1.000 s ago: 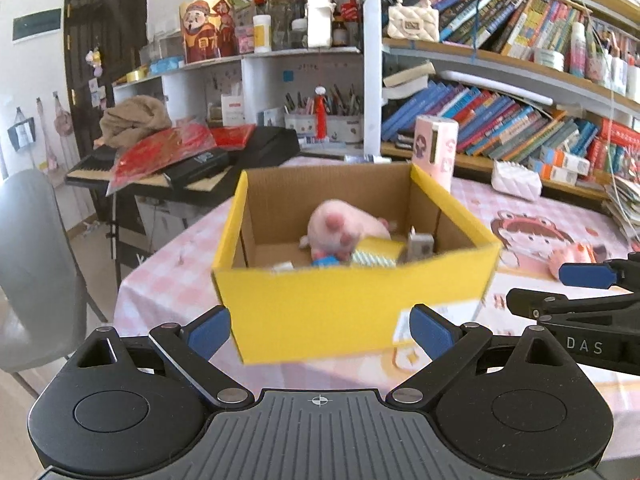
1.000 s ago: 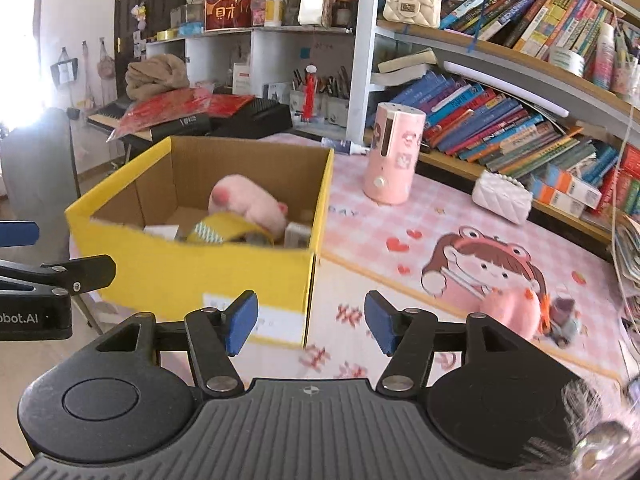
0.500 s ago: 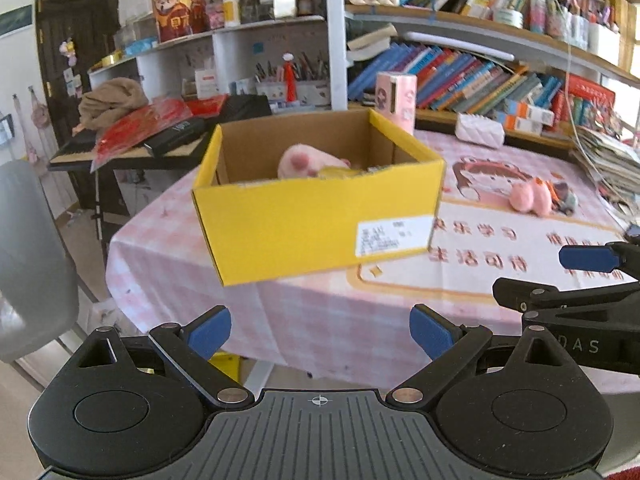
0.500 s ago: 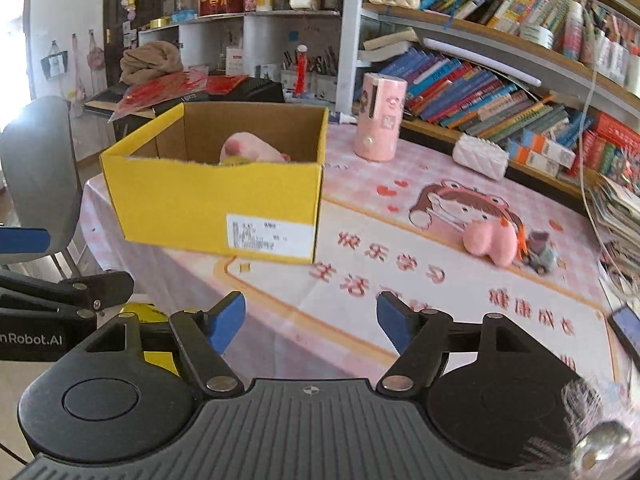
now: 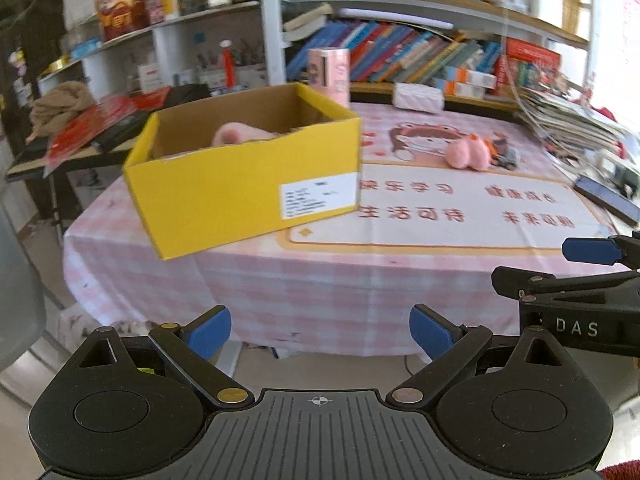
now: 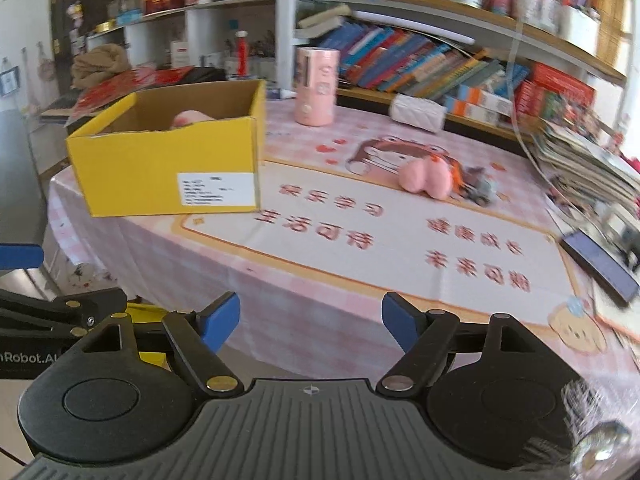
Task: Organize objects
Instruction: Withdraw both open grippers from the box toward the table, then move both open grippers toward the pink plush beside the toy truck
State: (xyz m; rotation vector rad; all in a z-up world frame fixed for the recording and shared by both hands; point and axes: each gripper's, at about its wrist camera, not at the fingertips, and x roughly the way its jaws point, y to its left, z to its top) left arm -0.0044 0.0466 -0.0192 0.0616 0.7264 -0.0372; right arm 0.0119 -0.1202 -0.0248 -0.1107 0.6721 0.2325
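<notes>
Yellow cardboard box point(image 5: 244, 184) stood open-topped at the left end of the round table point(image 5: 360, 280), near its edge, with a white label point(image 5: 318, 199) on the near wall. A pink plush toy point(image 5: 236, 136) lay inside it, only its top showing over the rim. Farther right on the printed pink tablecloth point(image 6: 360, 240), well apart from the box, a second pink plush point(image 6: 424, 178) lay against a small grey toy point(image 6: 478, 188). A pink cylindrical container point(image 6: 316, 86) stood upright at the far side of the table, just behind the box's far right corner, and a white quilted pouch point(image 6: 418, 112) lay to its right. A dark phone point(image 6: 600, 266) rested at the table's right edge, beside a stack of papers point(image 6: 584, 164). Bookshelves point(image 5: 420, 52) filled the far wall. The left gripper point(image 5: 320, 330) hung off the near side of the table, fingers spread wide and empty. The right gripper point(image 6: 311, 318) hovered beside it at the same near edge, fingers likewise parted and grasping nothing.
</notes>
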